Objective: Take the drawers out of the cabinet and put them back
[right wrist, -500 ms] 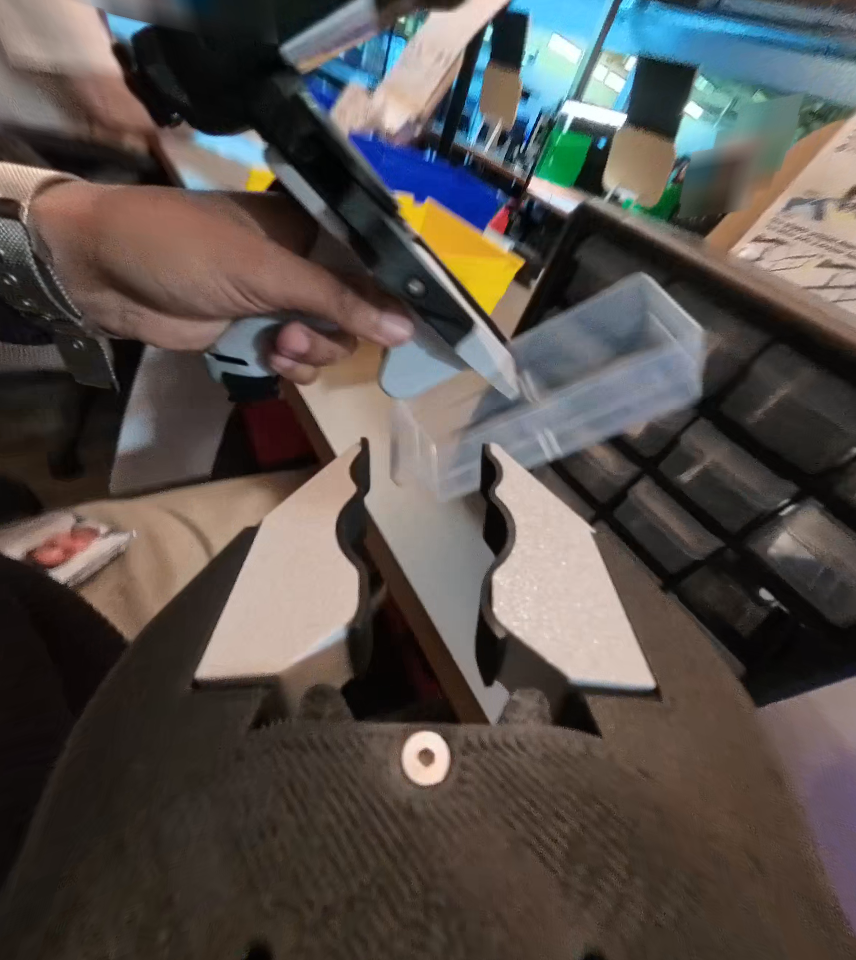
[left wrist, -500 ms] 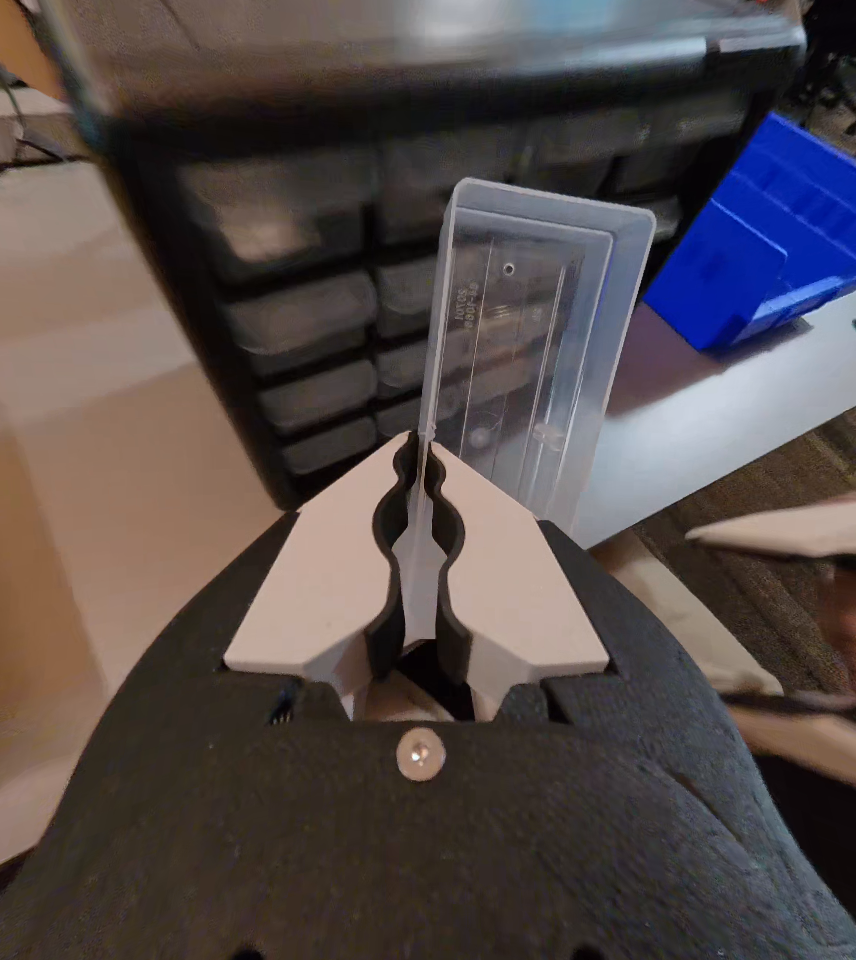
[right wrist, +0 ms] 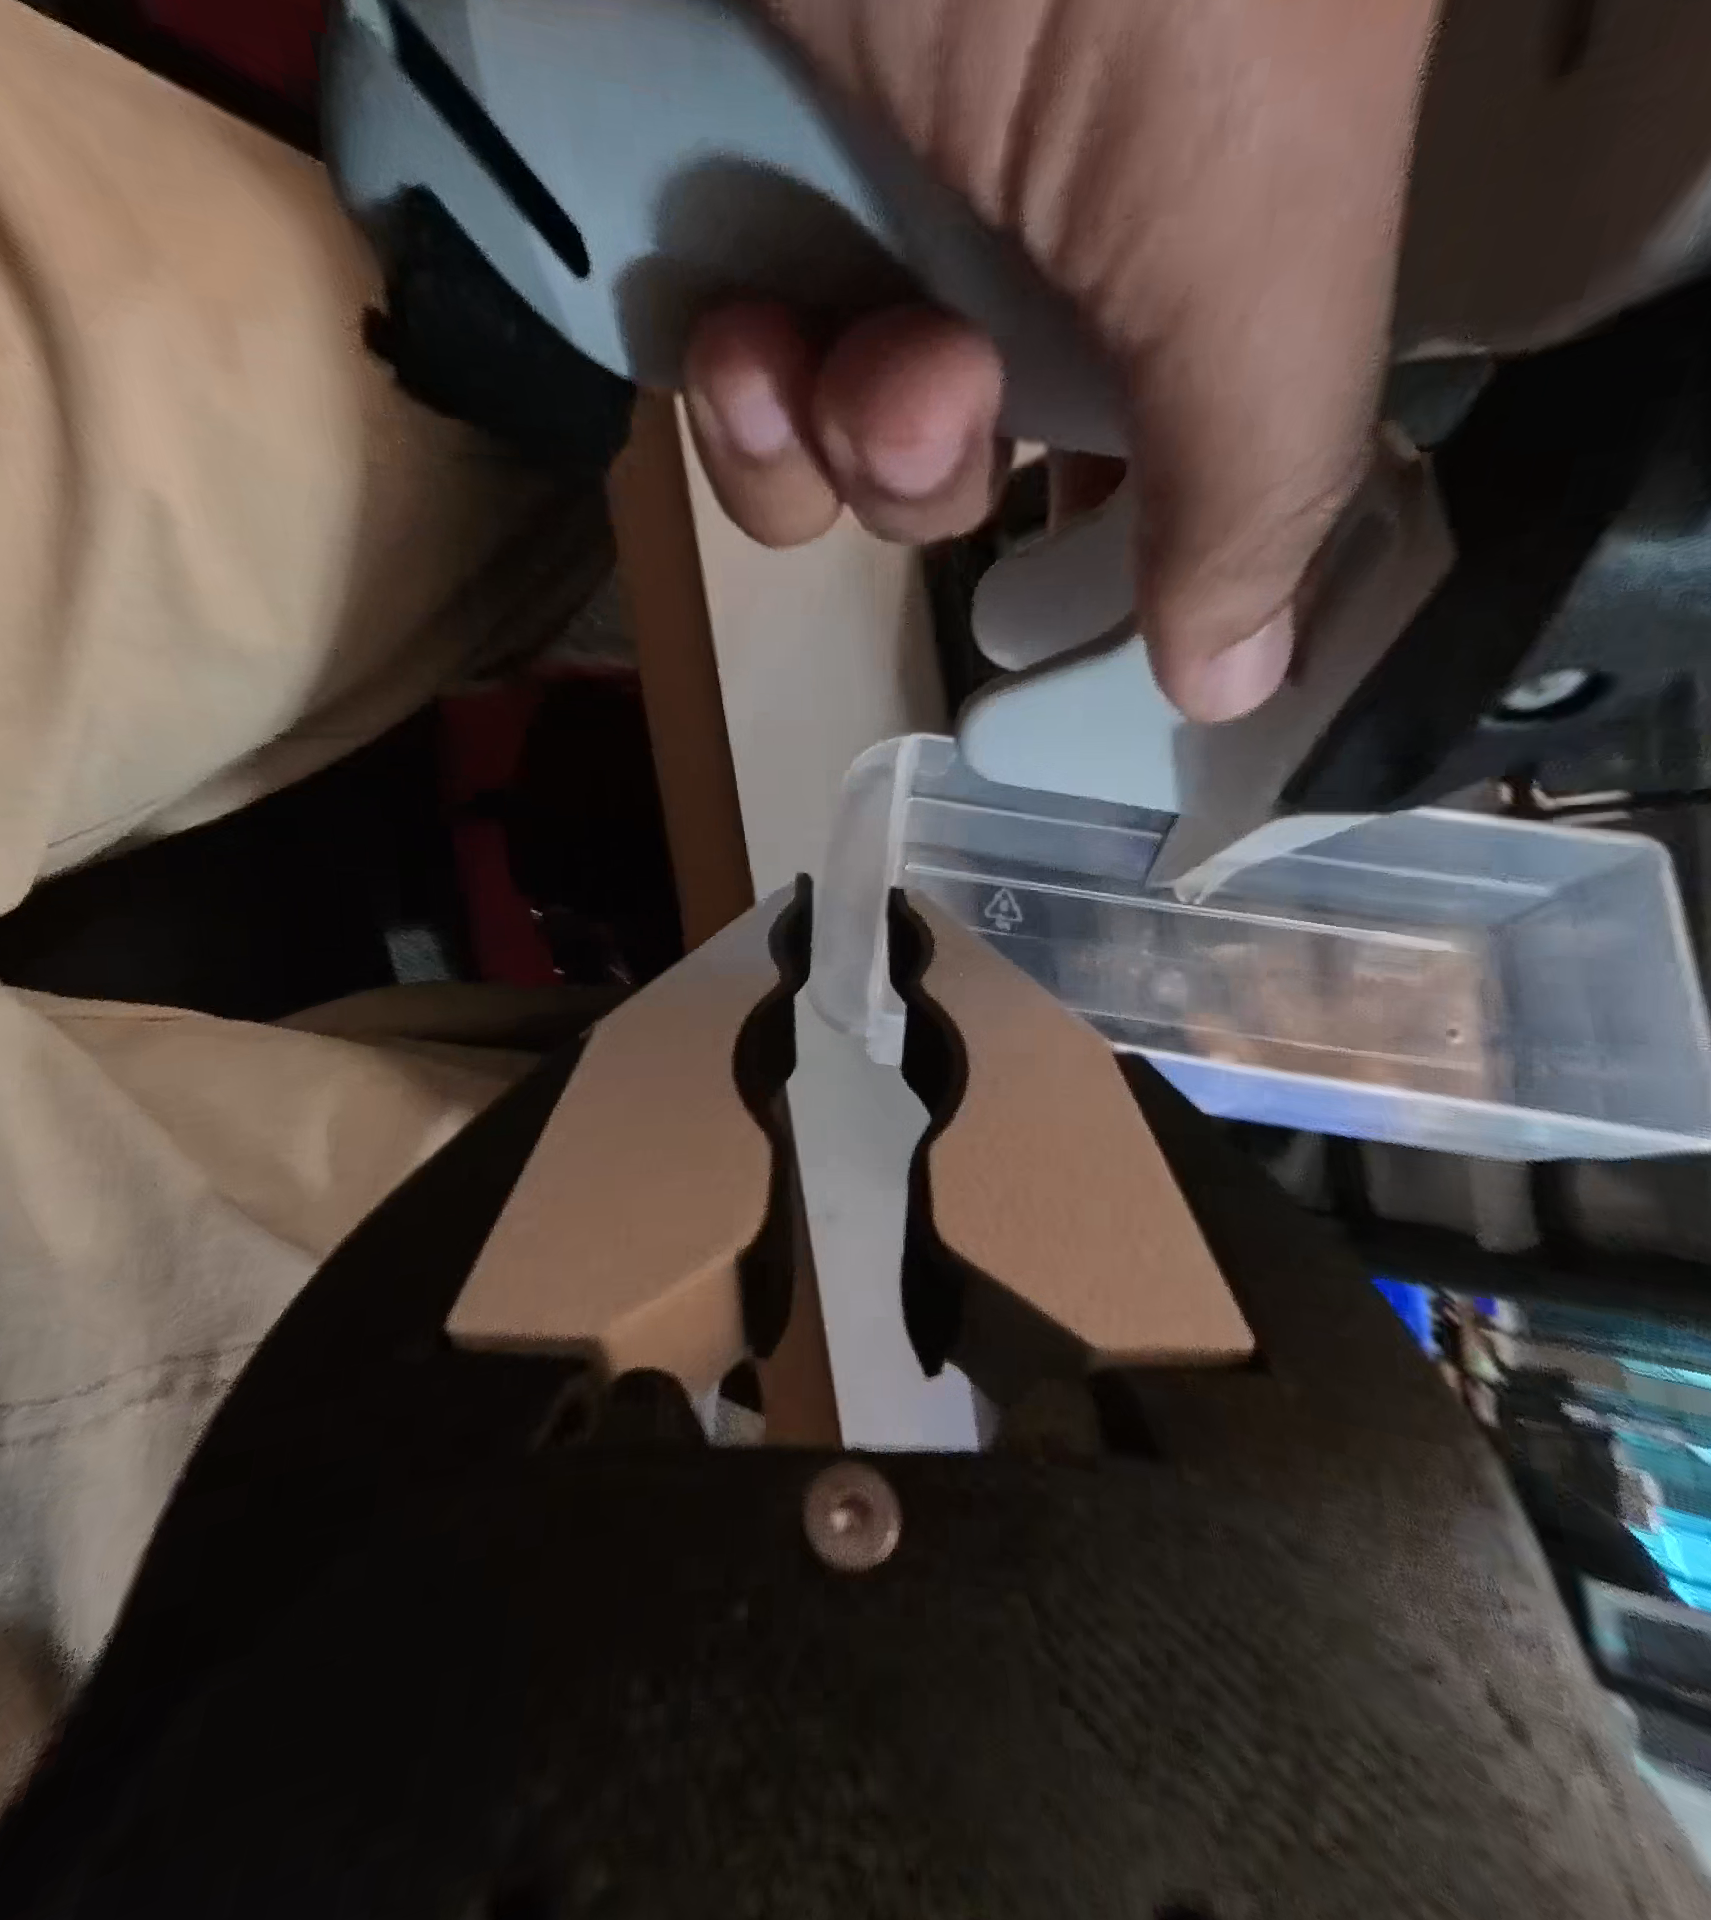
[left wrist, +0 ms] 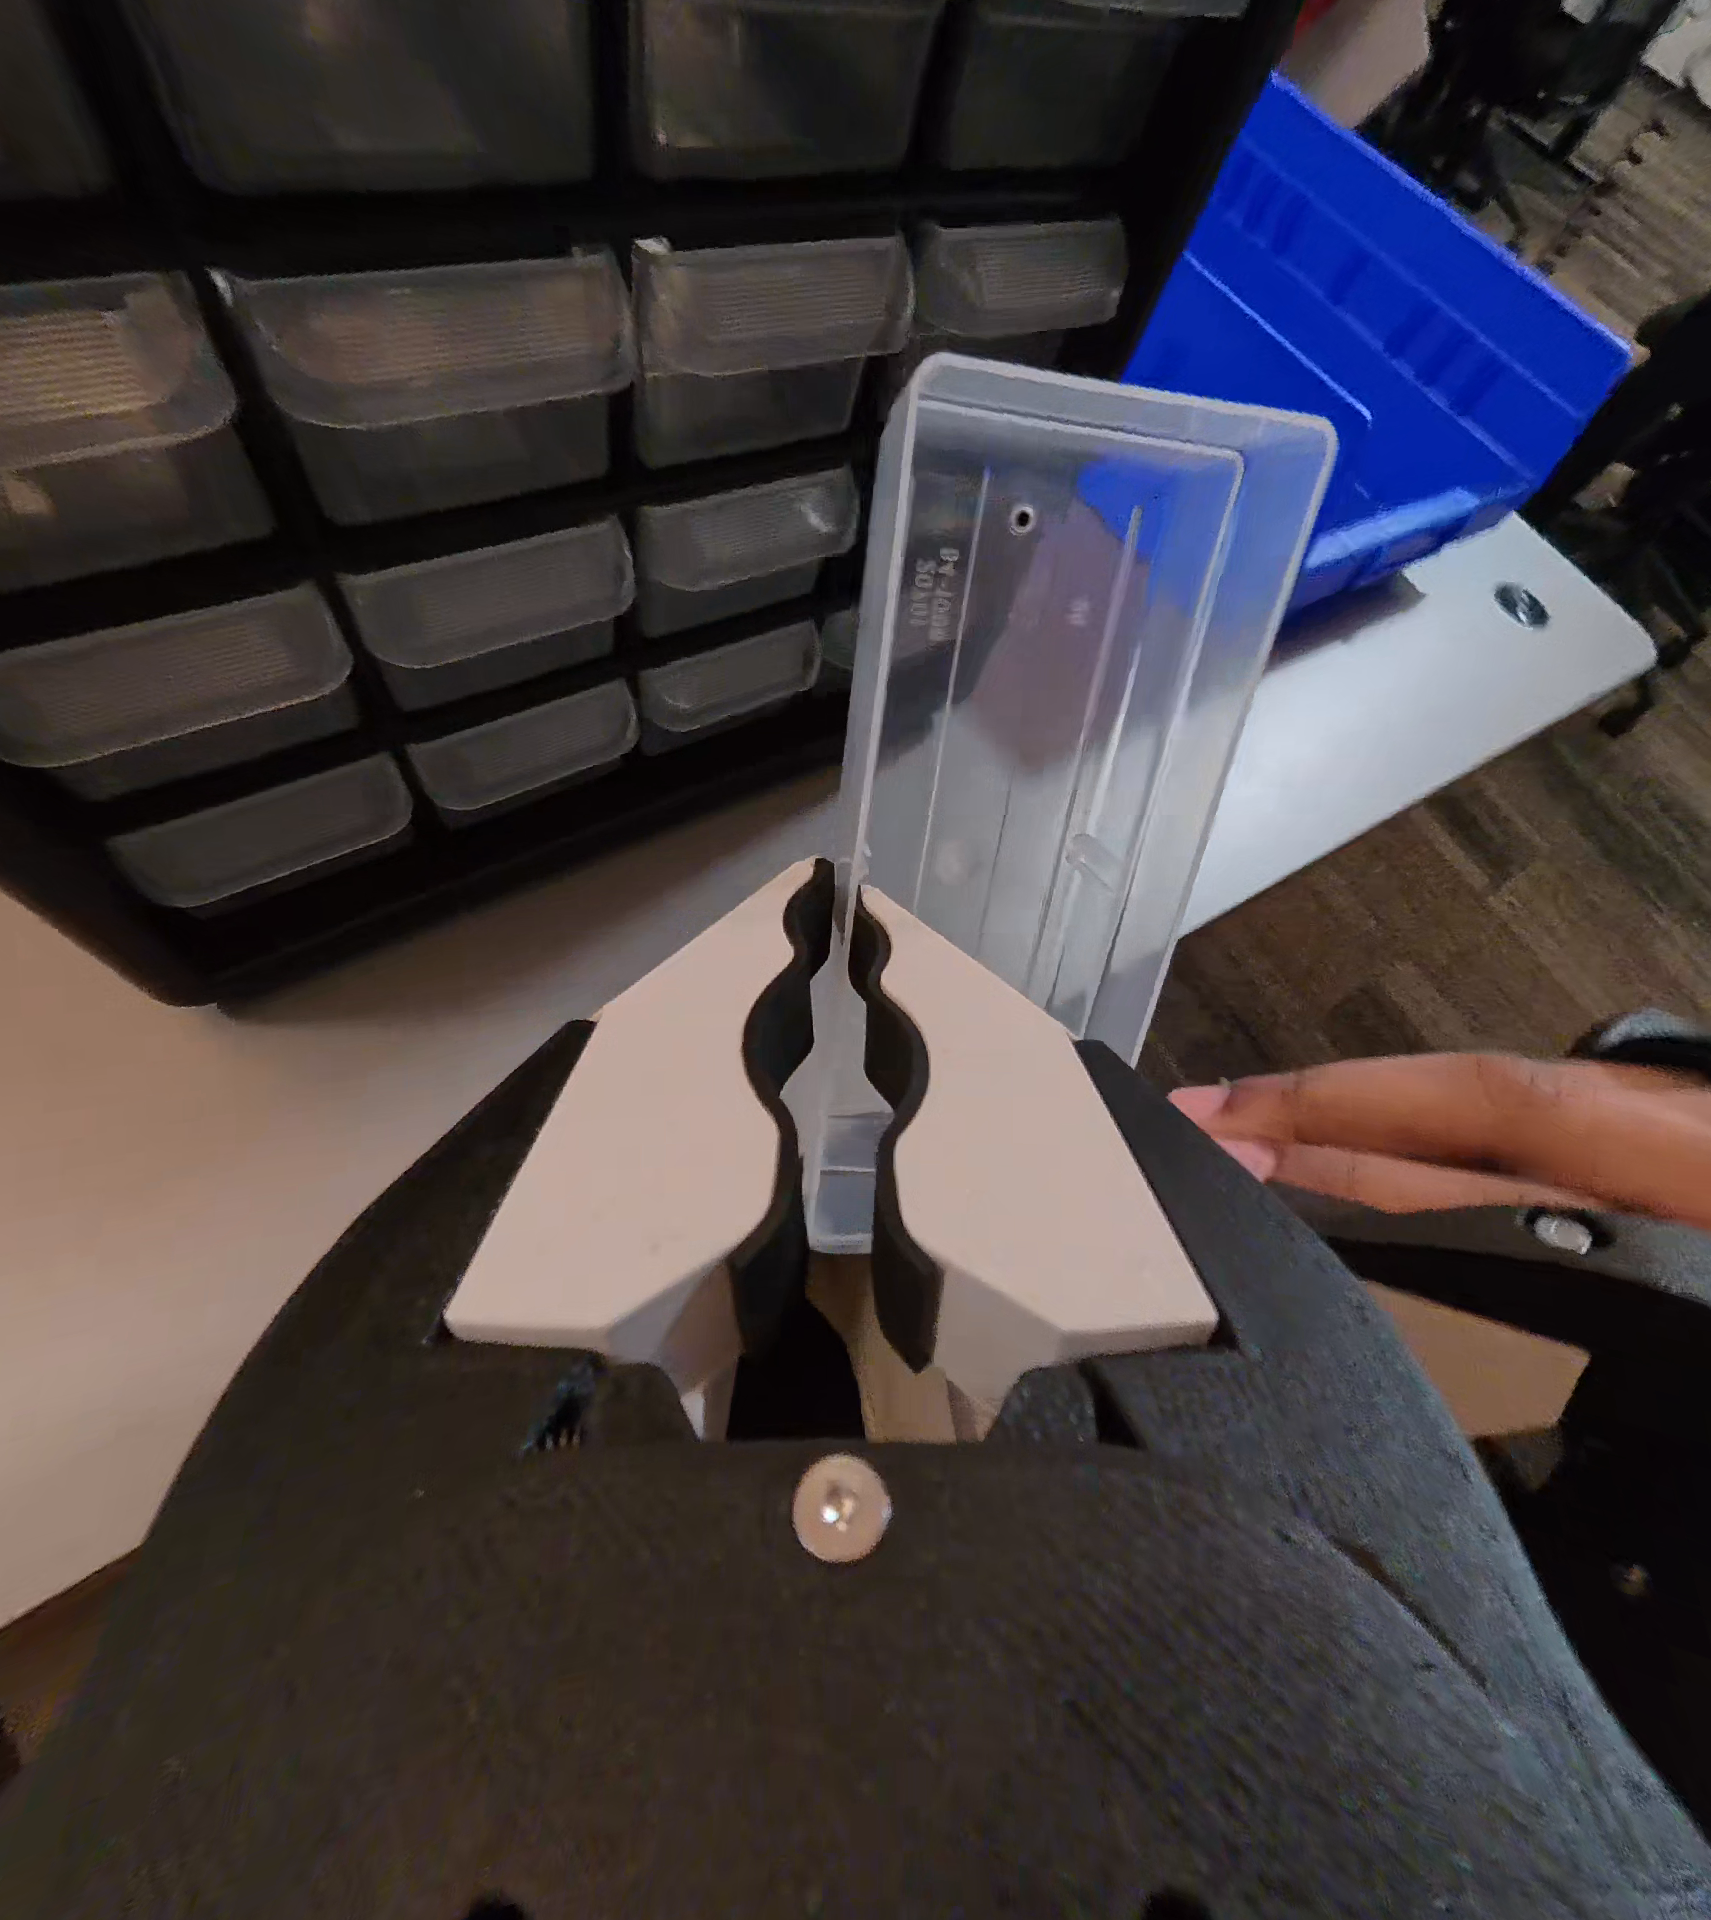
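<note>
Left tongs pinch the clear drawer's side wall, holding it off the worktop before the cabinet; right tongs straddle its front lip, contact unclear.

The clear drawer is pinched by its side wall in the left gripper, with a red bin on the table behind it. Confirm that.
Not quite: the bin is blue, not red, as the left wrist view shows. The rest holds: the left gripper pinches the clear drawer by its side wall, and the bin sits on the table behind it.
</note>
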